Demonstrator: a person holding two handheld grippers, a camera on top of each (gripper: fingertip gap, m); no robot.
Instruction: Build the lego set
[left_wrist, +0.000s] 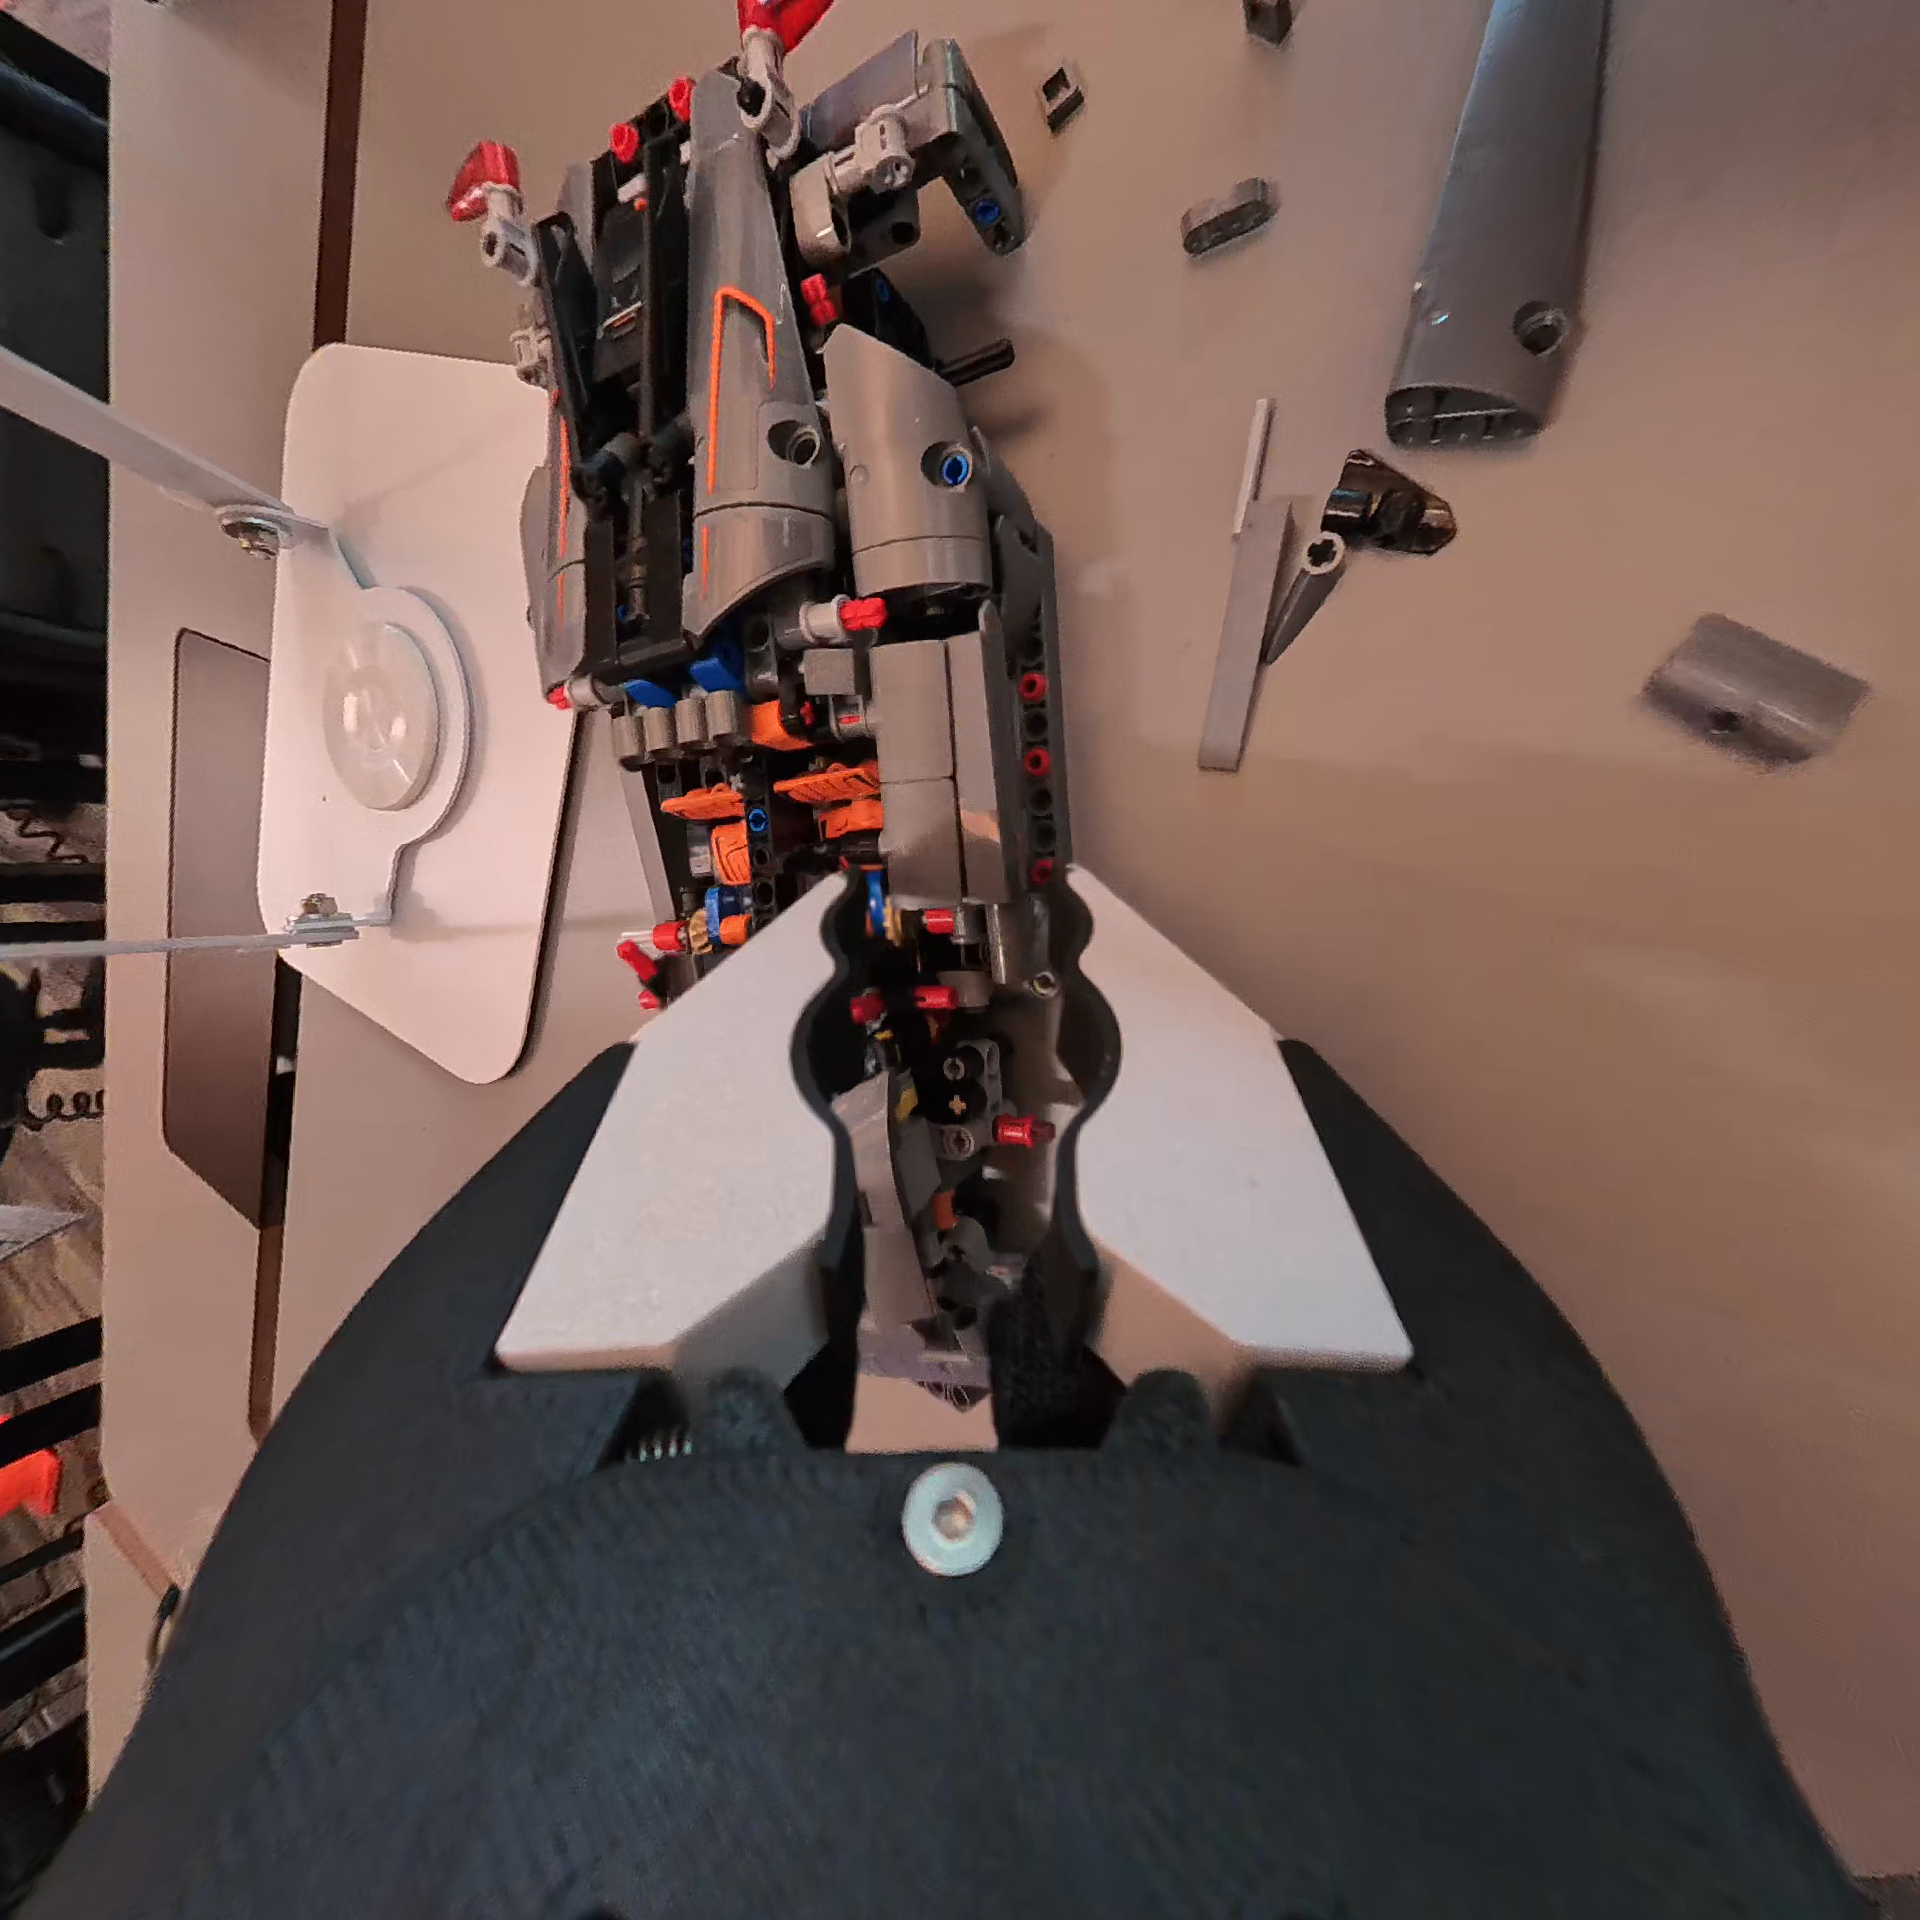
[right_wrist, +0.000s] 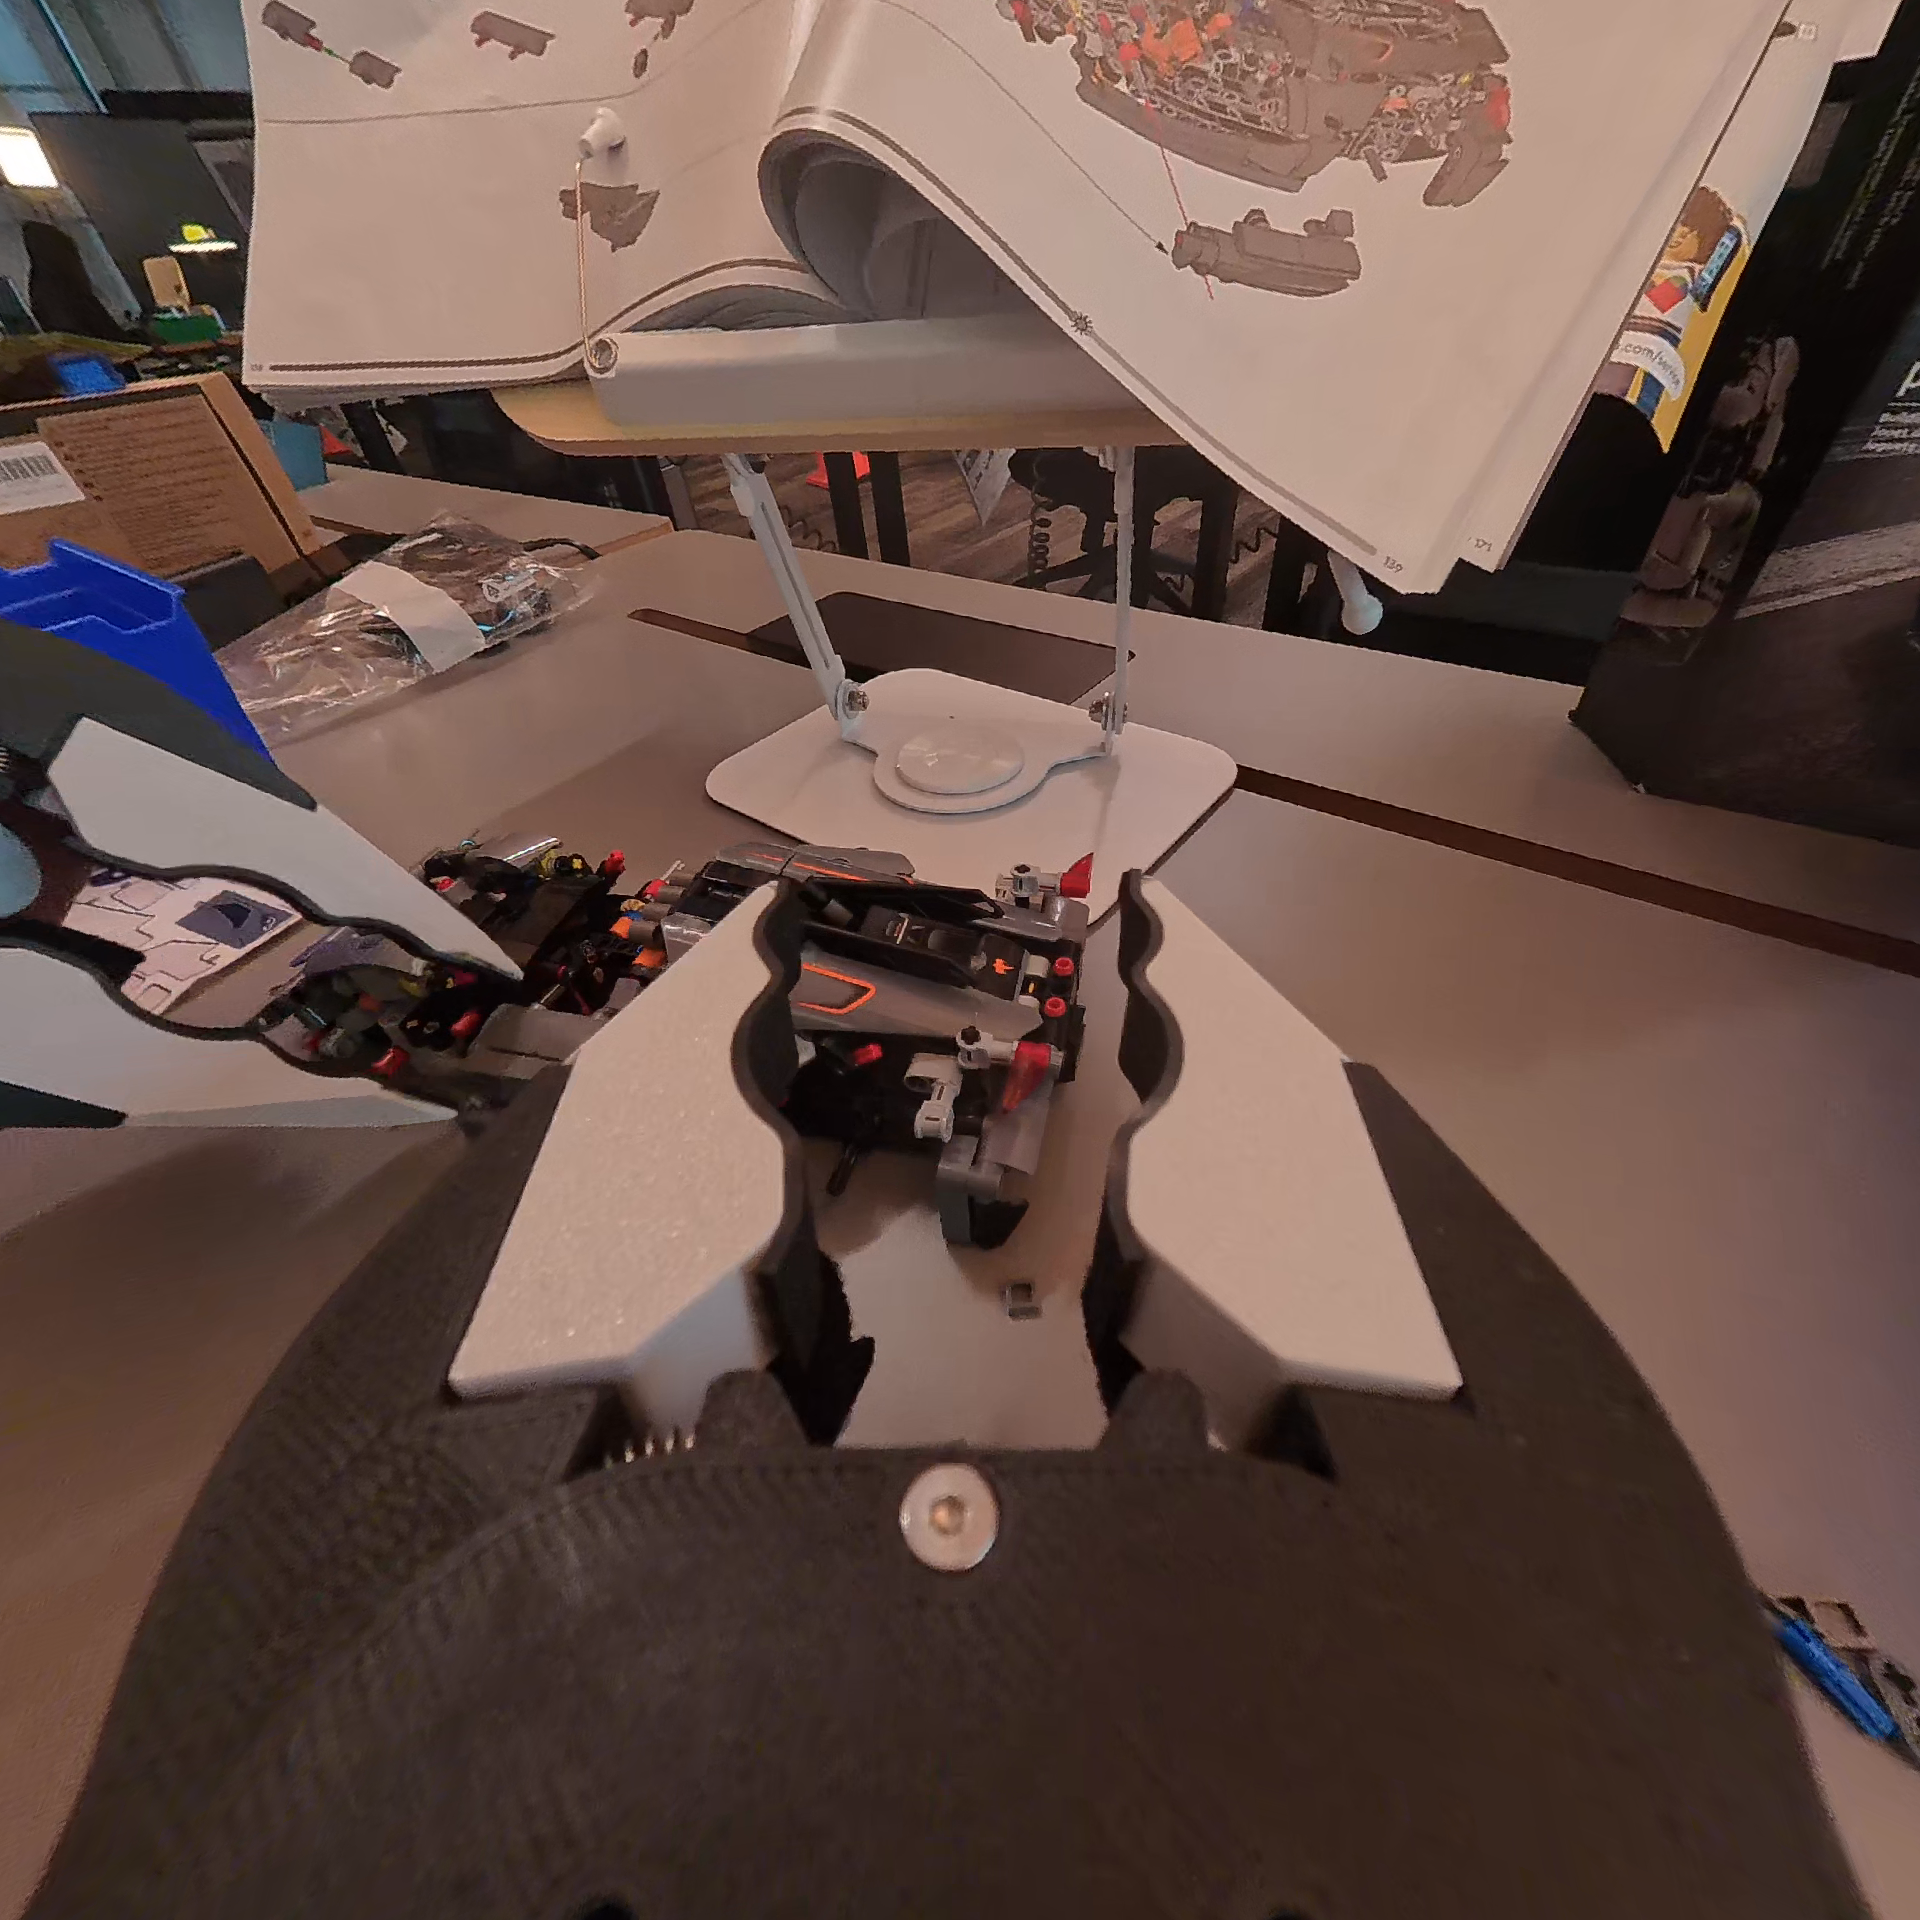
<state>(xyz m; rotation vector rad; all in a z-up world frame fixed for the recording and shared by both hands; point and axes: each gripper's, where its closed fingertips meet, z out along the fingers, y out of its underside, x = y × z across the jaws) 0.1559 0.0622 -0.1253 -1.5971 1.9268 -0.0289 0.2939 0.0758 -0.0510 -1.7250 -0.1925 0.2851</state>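
The lego model (left_wrist: 769, 499), a grey, black and orange car body with red pins, lies on the beige table (left_wrist: 1455, 1039). My left gripper (left_wrist: 961, 904) is shut on the model's near end, with white fingers on both sides of it. In the right wrist view the model (right_wrist: 914, 987) lies just ahead. My right gripper (right_wrist: 951, 894) is open and holds nothing; its fingers stand to either side of the model's near end with gaps. The left gripper (right_wrist: 483, 1044) shows at the left of that view, closed on the model's other end.
Loose parts lie to the right of the model: a long grey panel (left_wrist: 1486, 239), a grey blade (left_wrist: 1247, 623) with a black piece (left_wrist: 1387, 504), a small grey block (left_wrist: 1756, 691). A white book stand (right_wrist: 966, 769) holds the open instruction booklet (right_wrist: 1039, 208). A blue bin (right_wrist: 104, 623) and a black box (right_wrist: 1766, 520) flank the table. Between my left fingertips and the grey blade (left_wrist: 1247, 623) there is roughly 6 cm.
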